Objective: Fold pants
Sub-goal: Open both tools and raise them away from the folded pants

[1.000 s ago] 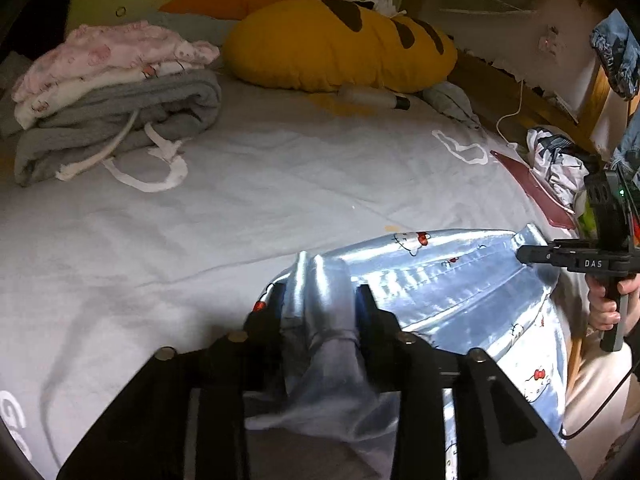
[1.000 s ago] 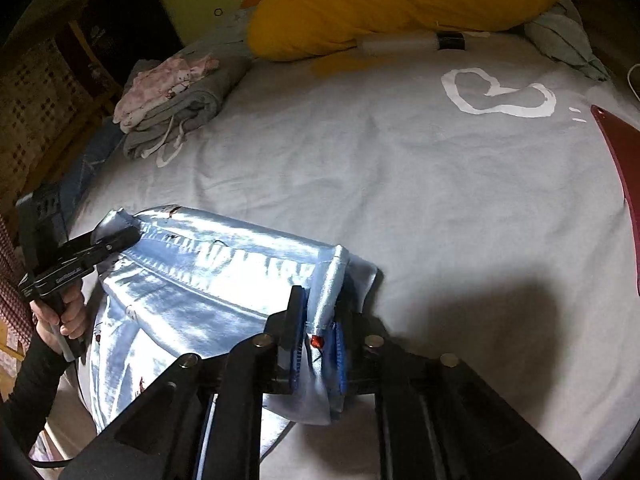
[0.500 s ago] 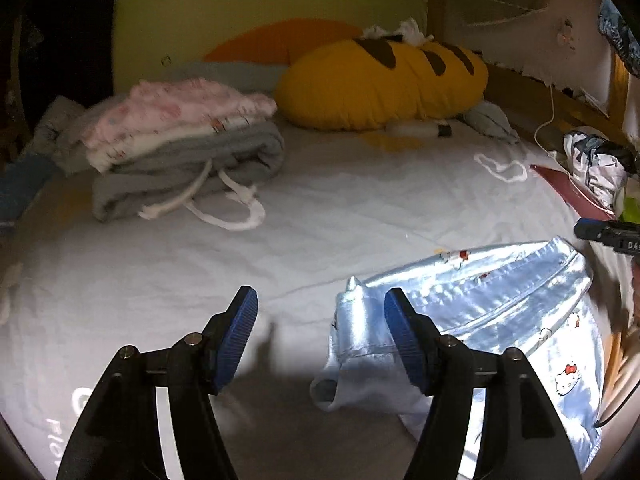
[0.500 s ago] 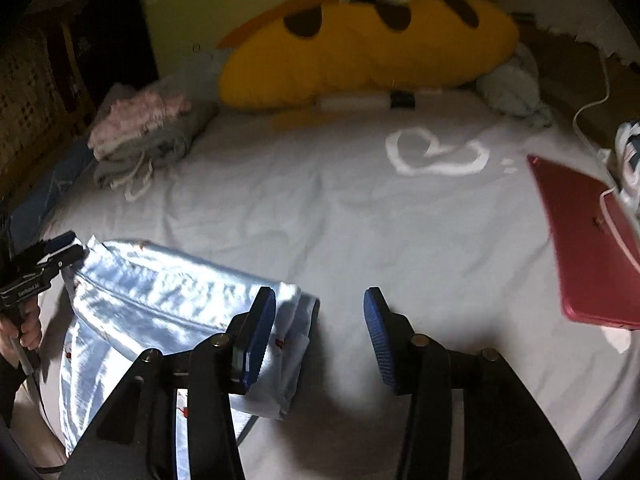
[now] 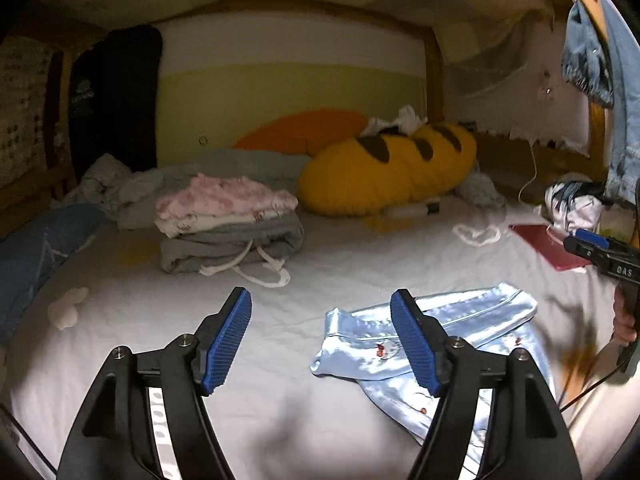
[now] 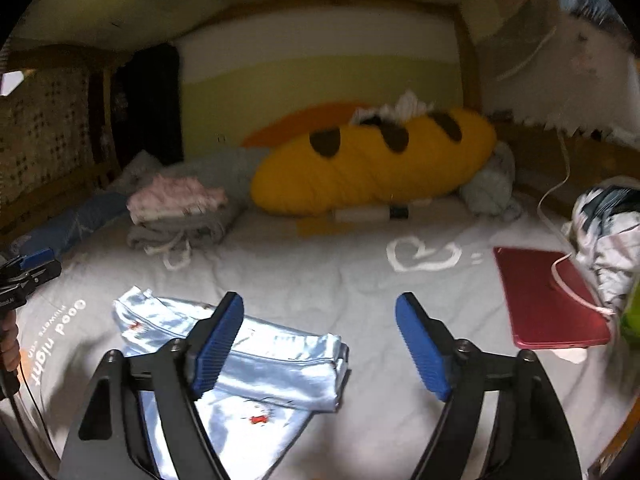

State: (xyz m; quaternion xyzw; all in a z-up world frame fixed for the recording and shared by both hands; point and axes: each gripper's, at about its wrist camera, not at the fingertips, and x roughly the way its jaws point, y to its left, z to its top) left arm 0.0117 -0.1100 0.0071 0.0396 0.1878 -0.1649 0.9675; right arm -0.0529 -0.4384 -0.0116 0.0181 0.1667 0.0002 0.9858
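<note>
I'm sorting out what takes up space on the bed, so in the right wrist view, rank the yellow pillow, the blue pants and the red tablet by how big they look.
1. yellow pillow, clearly largest, though farthest.
2. blue pants, partly hidden behind a finger.
3. red tablet, smallest; nearness may flatter both.

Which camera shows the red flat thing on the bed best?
The right wrist view. There the red flat thing lies almost whole on the bed sheet, with a white cable across it. The left wrist view shows only a small far strip, partly hidden behind the other hand-held gripper.
</note>
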